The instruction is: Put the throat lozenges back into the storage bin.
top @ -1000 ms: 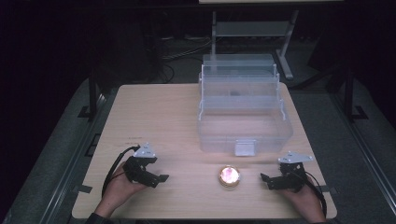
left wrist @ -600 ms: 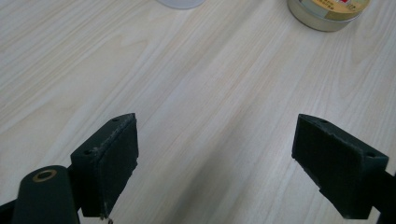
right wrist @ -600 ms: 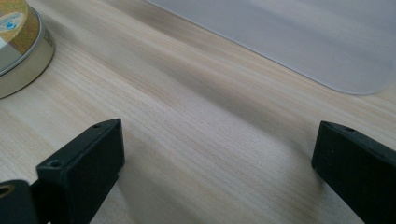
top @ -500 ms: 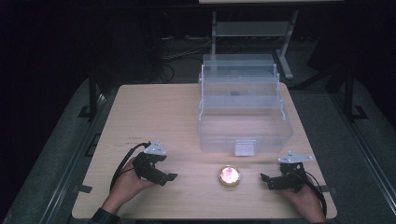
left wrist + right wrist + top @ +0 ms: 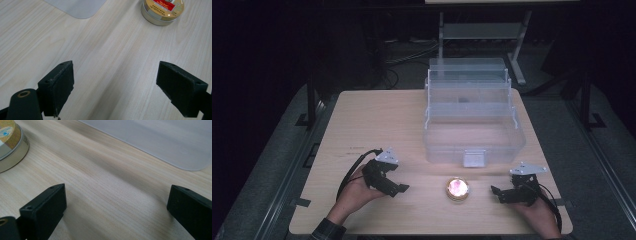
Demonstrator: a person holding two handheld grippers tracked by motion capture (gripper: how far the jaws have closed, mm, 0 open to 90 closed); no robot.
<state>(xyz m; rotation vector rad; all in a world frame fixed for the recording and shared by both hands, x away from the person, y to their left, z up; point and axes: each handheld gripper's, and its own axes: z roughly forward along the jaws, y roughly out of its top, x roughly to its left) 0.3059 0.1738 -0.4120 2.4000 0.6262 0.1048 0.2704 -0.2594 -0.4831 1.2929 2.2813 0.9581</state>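
A small round gold tin (image 5: 457,188) with a red label lies on the wooden table (image 5: 377,125) near its front edge, between my two grippers. My left gripper (image 5: 399,189) is to the tin's left, open and empty, pointing toward the tin. In the left gripper view the tin (image 5: 162,10) lies ahead at the upper right, beyond the left gripper (image 5: 122,85). My right gripper (image 5: 496,192) is to the tin's right, open and empty. The right gripper view has the tin (image 5: 10,143) at its left edge, past the right gripper (image 5: 117,212).
A clear plastic tiered box (image 5: 472,117) stands open behind the tin, its latch facing the front. Its base corner (image 5: 75,7) and wall (image 5: 160,137) appear in the gripper views. A metal stand (image 5: 482,30) is beyond the table.
My left gripper has moved right and forward, closer to the tin. The right gripper has stayed where it was.
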